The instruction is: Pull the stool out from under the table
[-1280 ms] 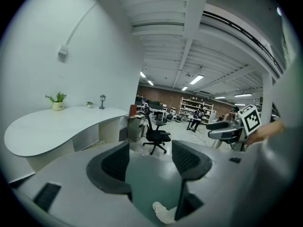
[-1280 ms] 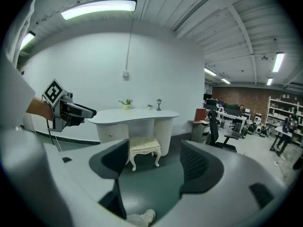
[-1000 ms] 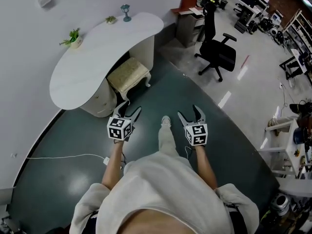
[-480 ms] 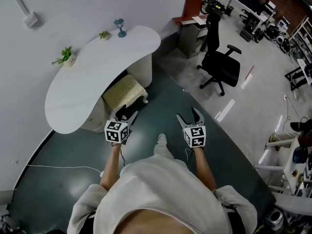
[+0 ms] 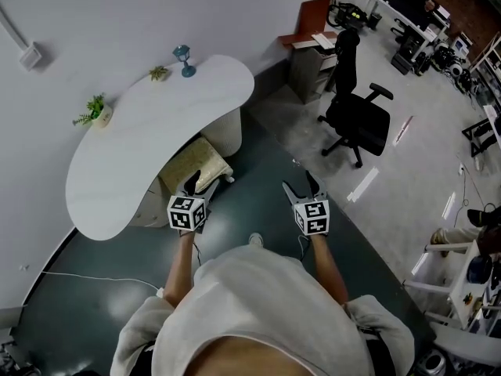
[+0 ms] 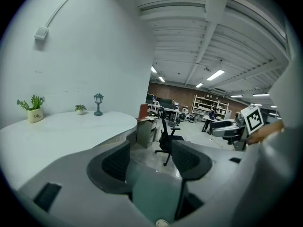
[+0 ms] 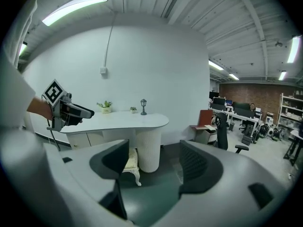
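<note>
A cream cushioned stool (image 5: pixel 193 165) with white carved legs stands half tucked under the white curved table (image 5: pixel 149 128); the right gripper view shows the stool (image 7: pixel 130 161) beside the table's ribbed pedestal. In the head view my left gripper (image 5: pixel 201 183) is open and empty, its tips over the stool's near edge; I cannot tell if they touch. My right gripper (image 5: pixel 302 185) is open and empty over the dark floor, to the right of the stool. The left gripper view looks over the tabletop (image 6: pixel 71 123) and hides the stool.
On the table stand a potted plant (image 5: pixel 97 111), a small plant (image 5: pixel 159 73) and a little lantern (image 5: pixel 182 59). A black office chair (image 5: pixel 357 116) and a cabinet (image 5: pixel 308 49) stand on the right. A white cable (image 5: pixel 94 277) lies on the floor at the left.
The person has stepped toward the table, carrying both open grippers forward. The left gripper's tips have gone from short of the stool to over its near edge.
</note>
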Demonstrator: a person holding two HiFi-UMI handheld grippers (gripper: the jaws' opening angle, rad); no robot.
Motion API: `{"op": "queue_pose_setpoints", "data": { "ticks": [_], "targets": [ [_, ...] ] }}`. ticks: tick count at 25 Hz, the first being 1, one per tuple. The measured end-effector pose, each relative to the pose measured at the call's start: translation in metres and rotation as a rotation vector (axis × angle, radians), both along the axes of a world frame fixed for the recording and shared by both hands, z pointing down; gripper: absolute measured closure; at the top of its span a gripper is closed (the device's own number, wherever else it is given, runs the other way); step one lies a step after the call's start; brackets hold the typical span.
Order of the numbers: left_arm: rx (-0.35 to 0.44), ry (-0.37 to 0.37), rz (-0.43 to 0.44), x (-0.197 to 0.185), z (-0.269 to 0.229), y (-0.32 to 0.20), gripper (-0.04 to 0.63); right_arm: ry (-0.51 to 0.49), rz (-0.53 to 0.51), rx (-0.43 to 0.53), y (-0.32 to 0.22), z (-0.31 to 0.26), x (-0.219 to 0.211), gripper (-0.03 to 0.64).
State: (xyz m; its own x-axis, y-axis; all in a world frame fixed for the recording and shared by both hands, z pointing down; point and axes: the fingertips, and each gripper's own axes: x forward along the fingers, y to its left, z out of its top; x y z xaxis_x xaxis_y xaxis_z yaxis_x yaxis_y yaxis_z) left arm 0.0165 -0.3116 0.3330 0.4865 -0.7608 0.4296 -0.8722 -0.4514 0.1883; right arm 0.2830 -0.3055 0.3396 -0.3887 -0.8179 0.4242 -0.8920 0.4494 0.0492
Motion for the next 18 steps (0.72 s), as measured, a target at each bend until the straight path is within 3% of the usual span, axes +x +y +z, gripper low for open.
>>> {"op": "queue_pose_setpoints", "data": {
  "ticks": [8,18],
  "targets": [
    [-0.021,-0.007,-0.079,-0.017,0.012,-0.038,0.321,0.008,-0.091,-0.007,-0.066,0.006,-0.02,0.304],
    [-0.07,0.006,-0.302,-0.114,0.026,0.021,0.321,0.008,-0.354,-0.057,-0.063,0.019,-0.148,0.304]
  ]
}}
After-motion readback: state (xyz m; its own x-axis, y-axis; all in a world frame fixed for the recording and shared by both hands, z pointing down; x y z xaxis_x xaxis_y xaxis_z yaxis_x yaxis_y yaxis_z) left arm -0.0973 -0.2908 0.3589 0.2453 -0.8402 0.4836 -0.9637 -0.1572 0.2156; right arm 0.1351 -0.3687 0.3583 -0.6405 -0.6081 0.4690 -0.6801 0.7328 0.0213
